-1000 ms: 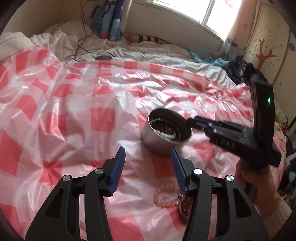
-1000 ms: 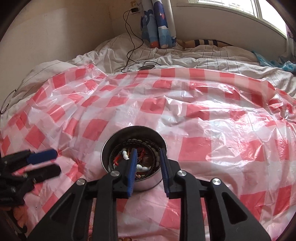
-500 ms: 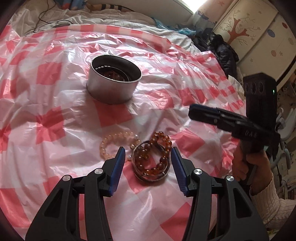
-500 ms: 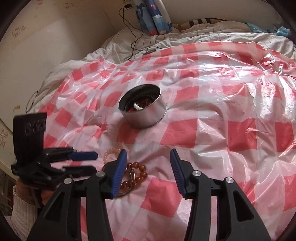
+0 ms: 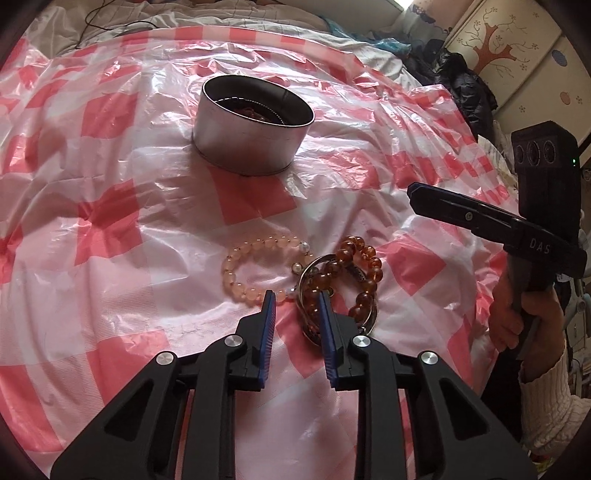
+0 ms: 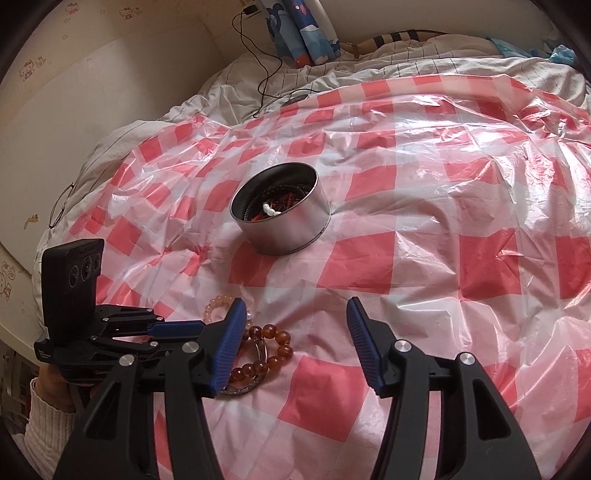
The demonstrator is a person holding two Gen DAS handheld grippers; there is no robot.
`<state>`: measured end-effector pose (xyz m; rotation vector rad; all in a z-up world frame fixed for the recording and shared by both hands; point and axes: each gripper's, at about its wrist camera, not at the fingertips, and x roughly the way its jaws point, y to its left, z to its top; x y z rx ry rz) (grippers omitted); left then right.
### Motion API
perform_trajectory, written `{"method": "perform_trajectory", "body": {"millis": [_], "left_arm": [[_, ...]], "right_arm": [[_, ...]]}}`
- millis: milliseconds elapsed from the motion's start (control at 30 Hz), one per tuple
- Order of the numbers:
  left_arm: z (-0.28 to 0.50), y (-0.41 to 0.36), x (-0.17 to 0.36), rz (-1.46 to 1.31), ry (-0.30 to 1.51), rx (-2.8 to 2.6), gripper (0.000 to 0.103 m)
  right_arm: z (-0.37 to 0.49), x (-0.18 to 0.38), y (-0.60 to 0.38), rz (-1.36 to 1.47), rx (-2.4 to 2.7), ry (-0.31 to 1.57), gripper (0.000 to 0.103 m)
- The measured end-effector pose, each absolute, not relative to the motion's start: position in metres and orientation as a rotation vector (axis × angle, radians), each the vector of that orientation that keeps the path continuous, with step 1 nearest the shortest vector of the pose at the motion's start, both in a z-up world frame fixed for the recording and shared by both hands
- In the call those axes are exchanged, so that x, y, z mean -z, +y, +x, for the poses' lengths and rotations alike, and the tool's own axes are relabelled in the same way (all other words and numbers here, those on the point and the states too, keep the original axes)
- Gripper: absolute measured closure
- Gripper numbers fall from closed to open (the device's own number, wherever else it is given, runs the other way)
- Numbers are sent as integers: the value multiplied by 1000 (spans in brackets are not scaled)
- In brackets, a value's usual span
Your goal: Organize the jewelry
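Observation:
A round metal tin (image 5: 251, 147) (image 6: 291, 229) with beaded jewelry inside stands on the checked sheet. In front of it lie a pale pink bead bracelet (image 5: 236, 273) (image 6: 214, 306), an amber bead bracelet (image 5: 365, 258) (image 6: 280, 339) and a silver bangle (image 5: 314, 264) tangled with the amber one. My left gripper (image 5: 297, 310) (image 6: 184, 332) is low over them, jaws closing. The bangle's left edge and some amber beads sit between the pads, which do not press them. My right gripper (image 6: 295, 332) (image 5: 417, 195) hovers right of the bracelets, jaws opening, only sheet between them.
A red-and-white checked plastic sheet (image 6: 424, 206) covers a rumpled bed. A black cable (image 6: 266, 77) and curtains (image 6: 306, 33) are at the far end, eyeglasses (image 6: 61, 206) at the left edge. Dark clothes (image 5: 461, 88) and a wardrobe (image 5: 517, 55) stand on the right.
My left gripper dropped and tilted down onto the bracelets, and its jaws narrowed. My right gripper pulled back from over the tin to beside the bracelets and opened wide.

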<state>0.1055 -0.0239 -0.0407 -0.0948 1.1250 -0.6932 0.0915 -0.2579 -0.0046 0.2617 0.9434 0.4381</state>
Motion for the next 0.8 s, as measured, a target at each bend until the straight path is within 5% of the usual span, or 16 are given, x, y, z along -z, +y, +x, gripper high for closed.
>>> {"method": "perform_trajectory", "body": {"millis": [167, 300, 800], "left_arm": [[104, -33, 40, -74, 1107, 710, 82], [102, -25, 26, -107, 1049, 736, 99], [110, 15, 0, -331, 958, 809, 99]], "right_arm": [[93, 7, -255, 255, -446, 951, 46], [94, 8, -252, 239, -447, 958, 46], [93, 14, -239, 259, -591, 1011, 39]]}}
